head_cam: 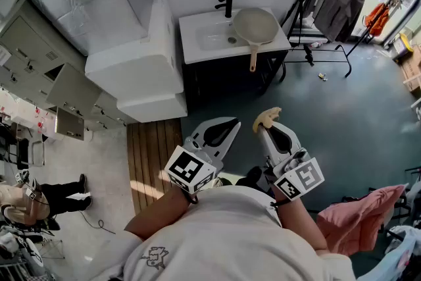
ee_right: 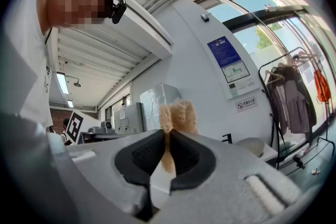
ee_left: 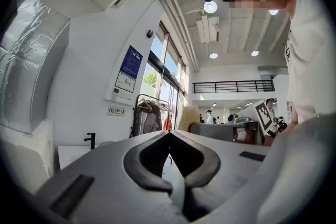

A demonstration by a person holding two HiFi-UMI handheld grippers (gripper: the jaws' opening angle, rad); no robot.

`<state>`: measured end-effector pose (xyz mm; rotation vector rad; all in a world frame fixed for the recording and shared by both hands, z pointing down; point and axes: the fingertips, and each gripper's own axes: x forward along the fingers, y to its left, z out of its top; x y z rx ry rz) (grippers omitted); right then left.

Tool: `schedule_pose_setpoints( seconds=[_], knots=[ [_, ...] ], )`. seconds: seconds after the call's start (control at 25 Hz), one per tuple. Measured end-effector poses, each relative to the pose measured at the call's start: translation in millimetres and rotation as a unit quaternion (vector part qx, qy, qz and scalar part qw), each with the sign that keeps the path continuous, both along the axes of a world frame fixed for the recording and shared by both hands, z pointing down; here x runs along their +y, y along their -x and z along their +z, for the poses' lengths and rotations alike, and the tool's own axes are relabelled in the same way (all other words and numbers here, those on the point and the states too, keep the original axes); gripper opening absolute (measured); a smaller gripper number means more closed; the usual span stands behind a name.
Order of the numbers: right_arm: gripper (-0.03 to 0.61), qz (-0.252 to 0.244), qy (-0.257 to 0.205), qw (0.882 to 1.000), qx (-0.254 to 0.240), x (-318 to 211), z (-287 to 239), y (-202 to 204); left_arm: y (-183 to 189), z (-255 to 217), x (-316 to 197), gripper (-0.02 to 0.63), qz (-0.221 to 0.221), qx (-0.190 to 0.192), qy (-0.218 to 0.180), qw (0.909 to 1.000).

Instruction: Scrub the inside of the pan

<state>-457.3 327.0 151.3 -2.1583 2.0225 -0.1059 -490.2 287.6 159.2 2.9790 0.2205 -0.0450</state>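
Much open floor [head_cam: 342,108] before pan [head_cam: 255,26]; left gripper [head_cam: 234,122] closed, right gripper [head_cam: 263,129] jaws clamping sponge [head_cam: 267,117]

A pale, round pan [head_cam: 255,26] is set open side up on the right part of a white sink counter [head_cam: 197,49], with its wooden handle laid out over the front edge. A tan, fuzzy scrubbing pad [head_cam: 266,118] is pinched between the jaws of the right gripper [head_cam: 264,129], well apart from the pan.
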Motion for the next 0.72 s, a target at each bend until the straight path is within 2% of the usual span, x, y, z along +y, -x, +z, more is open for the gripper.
schedule_pose_setpoints(
  seconds=[0.36, 0.72],
  knots=[
    [0.034, -0.022, -0.021, 0.999, -0.008, 6.9, -4.9, -16.7, -26.4, 1.5, 3.4, 0.000, 0.005, -0.012, 0.010, 0.9999],
    [0.035, -0.005, -0.021, 1.000, -0.021, 35.6, 2.9, -85.1, -95.0, 15.7, 27.9, 0.000, 0.019, -0.038, 0.003, 0.9991]
  ],
)
